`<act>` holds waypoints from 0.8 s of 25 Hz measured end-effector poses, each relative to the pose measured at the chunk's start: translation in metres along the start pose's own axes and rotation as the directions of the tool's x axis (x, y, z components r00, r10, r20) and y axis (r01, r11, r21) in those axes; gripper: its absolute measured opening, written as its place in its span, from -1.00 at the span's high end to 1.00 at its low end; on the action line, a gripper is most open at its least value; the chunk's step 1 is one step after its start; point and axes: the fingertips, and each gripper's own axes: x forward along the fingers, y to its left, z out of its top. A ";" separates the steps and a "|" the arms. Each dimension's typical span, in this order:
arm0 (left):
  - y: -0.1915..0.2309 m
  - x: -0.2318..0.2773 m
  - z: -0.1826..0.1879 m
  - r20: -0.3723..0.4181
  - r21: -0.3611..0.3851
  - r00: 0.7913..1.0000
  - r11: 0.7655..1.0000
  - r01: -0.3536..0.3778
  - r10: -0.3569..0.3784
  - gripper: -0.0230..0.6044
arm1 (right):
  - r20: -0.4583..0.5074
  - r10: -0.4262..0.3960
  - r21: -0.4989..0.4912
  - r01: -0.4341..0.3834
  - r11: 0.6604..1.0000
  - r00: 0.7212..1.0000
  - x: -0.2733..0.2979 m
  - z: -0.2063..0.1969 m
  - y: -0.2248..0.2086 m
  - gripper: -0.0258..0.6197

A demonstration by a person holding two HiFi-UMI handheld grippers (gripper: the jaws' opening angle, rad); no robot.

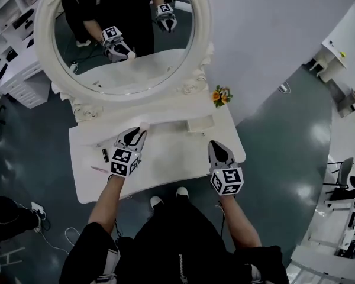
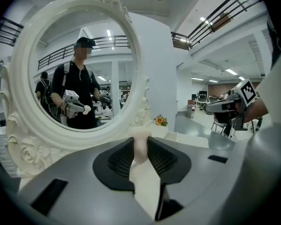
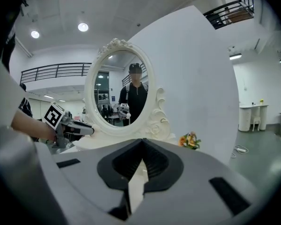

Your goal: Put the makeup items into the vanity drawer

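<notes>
My left gripper [image 1: 139,131] is shut on a pale pink makeup sponge [image 1: 145,125] and holds it over the back of the white vanity top [image 1: 177,158], just under the mirror. In the left gripper view the sponge [image 2: 140,146] sits pinched between the pads of the left gripper [image 2: 140,139]. My right gripper [image 1: 216,145] hovers shut and empty over the right part of the top; in its own view the right gripper [image 3: 141,144] has its jaw tips together. A small white drawer-like box [image 1: 200,124] sits at the back right. A black lipstick [image 1: 105,154] and a pink pencil [image 1: 99,170] lie at the left.
A large oval mirror [image 1: 123,34] in a white carved frame stands at the back of the vanity and reflects the person and both grippers. A small bunch of orange flowers [image 1: 220,95] is at the back right corner. White shelving [image 1: 12,46] stands to the left on the dark floor.
</notes>
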 end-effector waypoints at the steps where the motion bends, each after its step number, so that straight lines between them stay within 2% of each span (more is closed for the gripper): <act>1: -0.010 0.010 0.003 -0.001 0.004 1.000 1.000 0.025 -0.025 0.60 | -0.001 -0.022 0.009 0.022 1.000 1.000 -0.007 -0.002 -0.009 0.90; 6: -0.060 0.057 0.022 -0.002 0.034 0.989 0.989 0.147 -0.147 0.60 | -0.011 -0.121 0.051 0.121 0.991 0.993 -0.038 -0.016 -0.047 0.90; 11: -0.103 0.099 0.034 -0.044 0.119 0.968 0.960 0.252 -0.248 0.60 | -0.032 -0.177 0.083 0.179 0.980 0.984 -0.059 -0.033 -0.071 0.90; 16: -0.132 0.143 0.026 -0.128 0.168 0.941 0.929 0.331 -0.312 0.60 | -0.051 -0.200 0.112 0.205 0.972 0.978 -0.066 -0.044 -0.082 0.90; 20: -0.149 0.178 0.009 -0.210 0.181 0.922 0.913 0.365 -0.327 0.59 | -0.074 -0.207 0.125 0.215 0.969 0.975 -0.067 -0.055 -0.091 0.90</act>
